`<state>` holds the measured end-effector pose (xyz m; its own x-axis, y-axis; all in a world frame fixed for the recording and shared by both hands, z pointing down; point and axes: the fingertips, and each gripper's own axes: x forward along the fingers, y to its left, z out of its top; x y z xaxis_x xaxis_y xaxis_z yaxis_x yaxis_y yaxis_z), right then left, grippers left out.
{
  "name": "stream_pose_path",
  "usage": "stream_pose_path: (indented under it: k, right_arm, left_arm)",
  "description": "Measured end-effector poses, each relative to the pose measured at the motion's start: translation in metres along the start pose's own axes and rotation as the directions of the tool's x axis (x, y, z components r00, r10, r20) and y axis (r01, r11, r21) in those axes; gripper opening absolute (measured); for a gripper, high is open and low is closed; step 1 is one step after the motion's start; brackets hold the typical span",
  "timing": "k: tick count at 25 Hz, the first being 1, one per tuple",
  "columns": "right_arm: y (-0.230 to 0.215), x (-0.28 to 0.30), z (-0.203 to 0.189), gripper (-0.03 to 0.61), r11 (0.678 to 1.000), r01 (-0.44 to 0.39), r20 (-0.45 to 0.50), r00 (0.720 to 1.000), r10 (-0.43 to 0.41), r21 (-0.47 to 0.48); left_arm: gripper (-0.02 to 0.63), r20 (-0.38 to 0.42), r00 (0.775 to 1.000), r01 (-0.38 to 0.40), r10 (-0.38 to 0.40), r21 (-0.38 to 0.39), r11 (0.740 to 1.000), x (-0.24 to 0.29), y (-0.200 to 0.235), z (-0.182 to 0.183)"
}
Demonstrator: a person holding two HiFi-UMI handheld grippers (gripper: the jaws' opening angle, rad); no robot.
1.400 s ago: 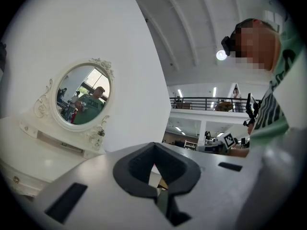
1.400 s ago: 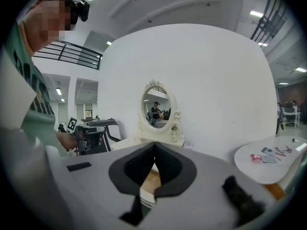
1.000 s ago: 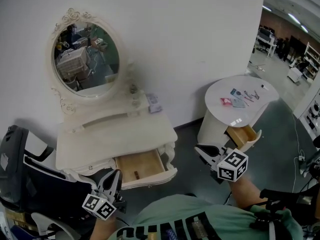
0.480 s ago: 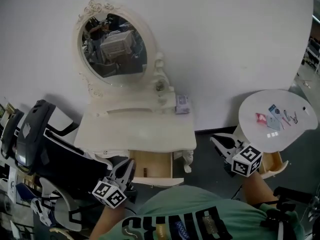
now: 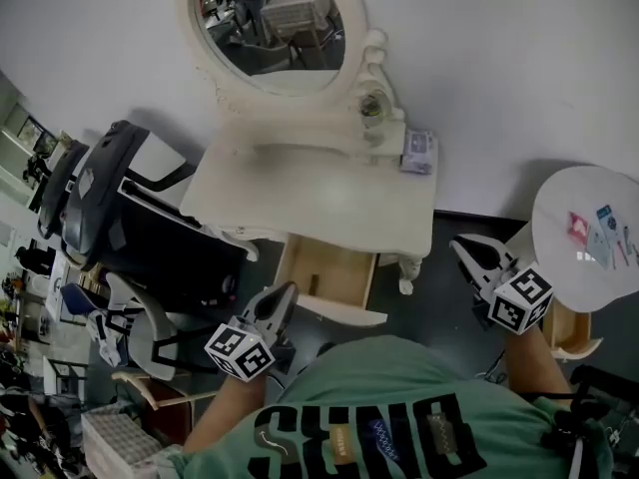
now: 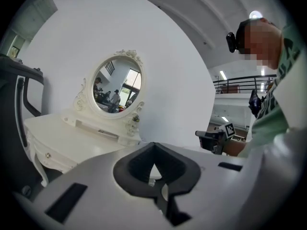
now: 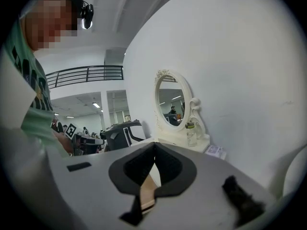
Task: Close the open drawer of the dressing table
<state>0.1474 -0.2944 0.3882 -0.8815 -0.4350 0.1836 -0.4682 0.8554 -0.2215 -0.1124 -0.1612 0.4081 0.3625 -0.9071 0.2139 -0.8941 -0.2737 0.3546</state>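
left gripper: the left gripper (image 5: 282, 298) had its jaws pressed together with nothing between them. Its own view showed the tips (image 6: 153, 149) meeting. It hung low, just out from the dressing table's front, left of centre.

right gripper: the right gripper (image 5: 466, 251) was the same deal, jaws together and empty (image 7: 154, 147). It sat off the dressing table's right end, clear of it.

drawer: the drawer (image 5: 327, 271) was pulled well out from under the dressing table (image 5: 300, 193). It was bare wood inside, and I couldn't spot anything in it.

the bit that matters: the drawer front (image 5: 344, 313) was just ahead and a little right of the left gripper, near but not touching. Its long side ran along the dressing table's front edge. The slide direction went straight back toward the mirror (image 5: 278, 16). I'd say the left gripper was clearly the nearer one for the push.

around it:
- A black office chair (image 5: 125, 208) stood at the dressing table's left end.
- A round side table (image 5: 559, 218) stood past its right end.
- A small bottle (image 5: 371, 106) and a small box (image 5: 419, 152) sat on its back right corner.

writing:
- The box had print, way too small to read.
- The green shirt (image 5: 379, 387) had big letters, something like "SUNO", but I wouldn't swear to it.
- Each marker cube (image 5: 239, 352) carried only square black-and-white codes, no words.
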Motion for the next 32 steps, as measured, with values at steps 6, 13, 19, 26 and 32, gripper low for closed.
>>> stream_pose_path:
  k: [6, 13, 19, 26, 32]
  right_arm:
    - [0.027, 0.054, -0.011, 0.012, 1.0, 0.028, -0.019, 0.999, -0.028, 0.006]
    - [0.056, 0.106, -0.02, 0.011, 0.999, 0.05, -0.088, 0.995, -0.049, 0.004]
    - [0.063, 0.131, -0.03, 0.011, 1.0, 0.027, -0.13, 0.991, -0.027, -0.005]
    - [0.065, 0.137, -0.044, 0.011, 1.0, -0.006, -0.157, 0.988, 0.003, -0.013]
    - [0.059, 0.12, -0.053, 0.011, 1.0, 0.024, -0.153, 0.988, -0.023, 0.0]
  left_arm:
    - [0.008, -0.146, 0.989, 0.014, -0.022, -0.057, 0.998, -0.009, 0.068, -0.057]
    - [0.008, -0.35, 0.936, 0.003, -0.02, -0.05, 0.999, -0.017, 0.143, -0.145]
    - [0.008, -0.512, 0.858, -0.055, 0.038, -0.018, 0.998, -0.042, 0.176, -0.231]
    - [0.009, -0.664, 0.748, -0.016, 0.007, -0.006, 1.0, -0.044, 0.165, -0.311]
    - [0.085, -0.73, 0.683, 0.005, -0.009, -0.008, 1.0, -0.025, 0.159, -0.345]
